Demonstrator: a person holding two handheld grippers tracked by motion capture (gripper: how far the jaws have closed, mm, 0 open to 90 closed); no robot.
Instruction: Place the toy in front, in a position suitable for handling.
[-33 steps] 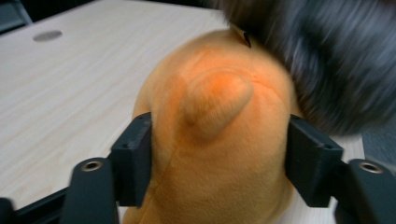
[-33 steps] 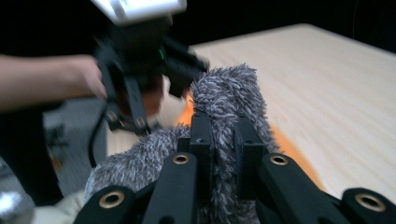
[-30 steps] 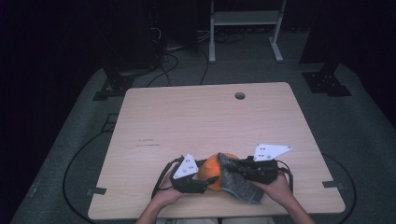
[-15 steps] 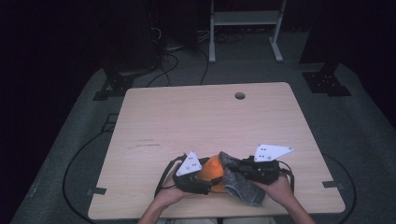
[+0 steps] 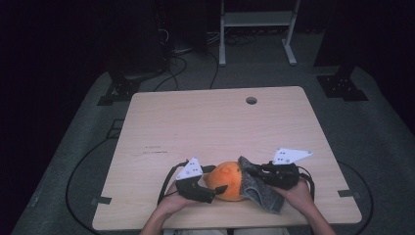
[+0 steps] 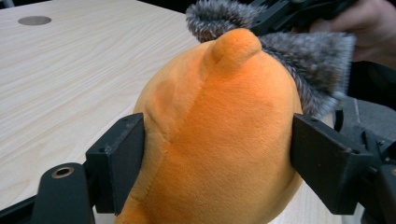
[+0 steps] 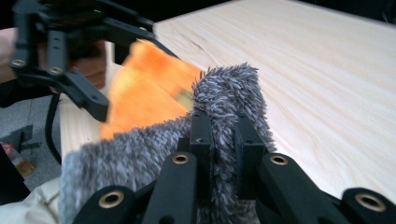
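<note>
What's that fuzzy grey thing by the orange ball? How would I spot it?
Look at the near edge of the wooden table, between the person's hands. Beside the orange plush toy lies a grey fuzzy cloth, pinched in the right tongs. It is shaggy and flat; the toy is smooth and round.

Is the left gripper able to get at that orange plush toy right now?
Probably yes: the left gripper already has the plush toy between its jaws, which have just been opening, and nothing blocks it.

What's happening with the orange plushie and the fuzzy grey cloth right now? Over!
Left gripper jaws just opening, flanking orange plush toy. Right gripper shut on grey fuzzy cloth, cloth against toy. Nothing in the way on the table.
</note>
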